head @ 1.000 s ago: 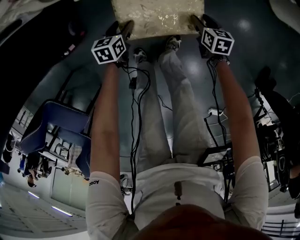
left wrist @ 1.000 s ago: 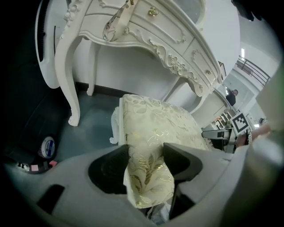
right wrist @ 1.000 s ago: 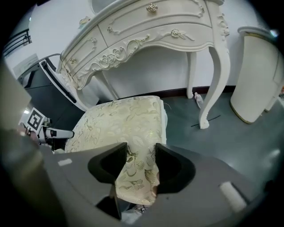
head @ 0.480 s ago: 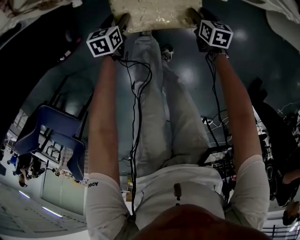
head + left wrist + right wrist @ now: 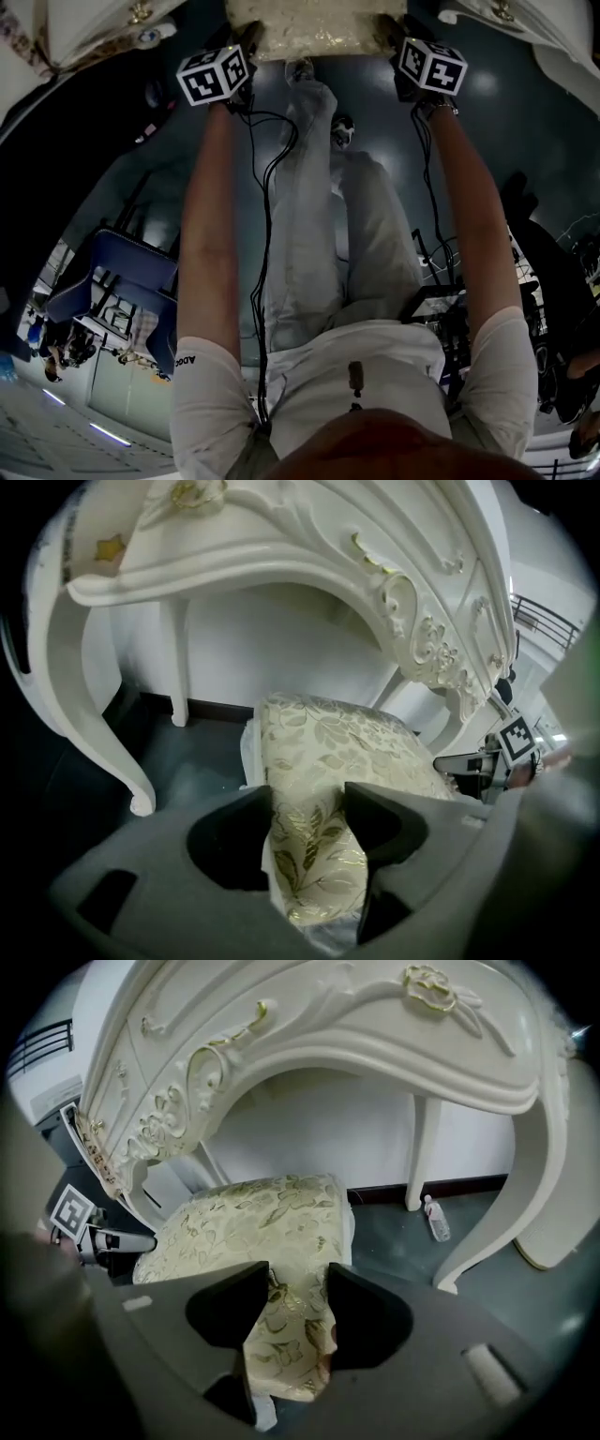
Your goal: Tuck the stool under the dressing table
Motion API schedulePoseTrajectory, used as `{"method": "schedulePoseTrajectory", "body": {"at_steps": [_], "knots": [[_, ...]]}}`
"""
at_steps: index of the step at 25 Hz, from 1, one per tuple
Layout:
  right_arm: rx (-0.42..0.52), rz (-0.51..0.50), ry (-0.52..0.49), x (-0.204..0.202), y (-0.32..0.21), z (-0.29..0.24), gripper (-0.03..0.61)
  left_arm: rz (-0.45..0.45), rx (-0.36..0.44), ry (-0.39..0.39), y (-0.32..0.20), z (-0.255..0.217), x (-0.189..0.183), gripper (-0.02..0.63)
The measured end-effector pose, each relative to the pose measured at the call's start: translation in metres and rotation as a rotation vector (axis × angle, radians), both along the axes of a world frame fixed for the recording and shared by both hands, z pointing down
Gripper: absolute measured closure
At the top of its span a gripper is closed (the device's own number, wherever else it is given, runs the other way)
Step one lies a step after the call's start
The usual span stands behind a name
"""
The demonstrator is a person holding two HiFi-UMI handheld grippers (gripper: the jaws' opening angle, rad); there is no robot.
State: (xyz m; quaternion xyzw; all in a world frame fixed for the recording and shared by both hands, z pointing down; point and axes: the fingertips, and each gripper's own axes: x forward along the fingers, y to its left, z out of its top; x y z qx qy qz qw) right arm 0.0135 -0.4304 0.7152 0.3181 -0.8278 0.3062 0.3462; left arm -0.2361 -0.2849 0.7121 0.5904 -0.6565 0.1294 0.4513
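Gold-patterned stool, its sides clamped in the left gripper and right gripper jaws, has slid up-frame between the dressing table sides; it looks nearly tucked.

the right tongs pinch the near corner of the stool, both dark pads pressed into its cream, gold-leafed cushion. the white carved dressing table arches over the stool's far end. a small bottle lies on the dark floor near a straight table leg.
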Motion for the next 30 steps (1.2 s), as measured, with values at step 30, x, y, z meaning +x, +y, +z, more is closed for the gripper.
{"method": "schedulePoseTrajectory", "body": {"at_steps": [30], "knots": [[-0.072,0.031,0.061,0.005,0.004,0.005,0.374,-0.016,-0.074,-0.034,0.008,0.012,0.018,0.382]]}}
